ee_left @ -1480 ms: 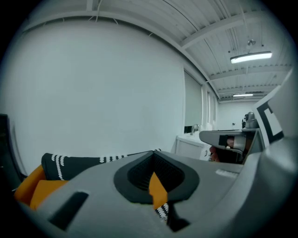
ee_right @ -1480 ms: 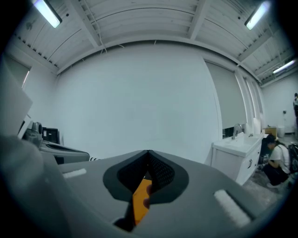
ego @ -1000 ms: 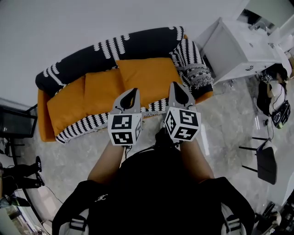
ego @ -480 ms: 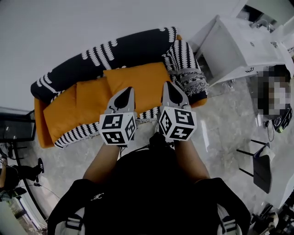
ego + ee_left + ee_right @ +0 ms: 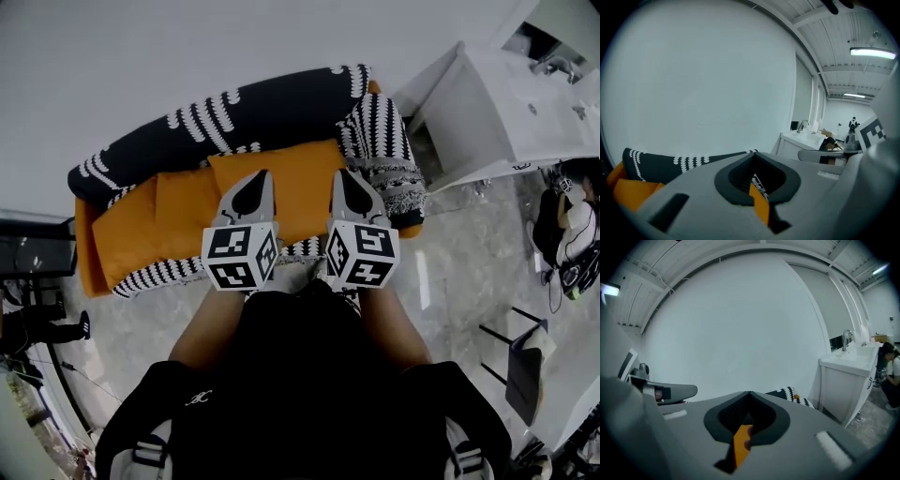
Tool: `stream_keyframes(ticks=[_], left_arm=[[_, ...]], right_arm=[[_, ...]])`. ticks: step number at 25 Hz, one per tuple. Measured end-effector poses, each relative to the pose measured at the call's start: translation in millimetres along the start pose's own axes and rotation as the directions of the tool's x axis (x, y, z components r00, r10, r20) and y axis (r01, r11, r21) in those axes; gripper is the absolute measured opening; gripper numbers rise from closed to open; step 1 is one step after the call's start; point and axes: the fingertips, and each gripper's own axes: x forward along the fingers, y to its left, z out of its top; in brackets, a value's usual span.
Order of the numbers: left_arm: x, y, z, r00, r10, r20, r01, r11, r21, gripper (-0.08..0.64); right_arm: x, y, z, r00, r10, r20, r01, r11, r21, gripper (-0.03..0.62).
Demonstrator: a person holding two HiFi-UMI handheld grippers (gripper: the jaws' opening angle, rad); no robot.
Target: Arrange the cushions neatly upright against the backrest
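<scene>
While the left gripper (image 5: 255, 178) and the right gripper (image 5: 345, 174) hover side by side in front of the sofa (image 5: 86, 267), each has its jaws pressed together on nothing. The orange cushions (image 5: 187, 211) sit in a row on the seat. The row's long axis follows the backrest (image 5: 272, 98), from lower left to upper right in the head view. Only that view shows the whole row. The gripper views catch just a sliver of orange beyond the closed tips, and the right one adds the white cabinet (image 5: 843, 380) and its tap (image 5: 847, 339).
</scene>
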Motion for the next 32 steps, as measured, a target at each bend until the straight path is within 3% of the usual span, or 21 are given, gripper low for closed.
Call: stream_keyframes(ticks=[10,18,28,32], left_arm=[[24.5,1.1,-32.4,0.993,0.003,-0.114,-0.004,1.0,-0.009,0.008],[38.2,32.6,-90.8,0.966,0.046,-0.253,-0.048,0.999,0.001,0.008],[27.9,87.0,-191.3,0.895,0.17,-0.412,-0.19,0.982,-0.007,0.011],[20.1,102.8,-246.8,0.839,0.174,-0.516,-0.202,0.979,0.0,0.076]], right_arm=[[24.0,-29.7,-37.8,0.994,-0.012,-0.106,0.011,1.0,-0.006,0.009],[39.0,-52.6,-89.9,0.978,-0.036,-0.203,0.031,0.999,-0.024,0.009],[54.3,-80.0,-189.3,0.909,-0.059,-0.414,0.032,0.997,-0.072,0.009],[61.3,-89.2,-228.7,0.876,-0.032,-0.481,0.005,0.998,-0.056,0.009]])
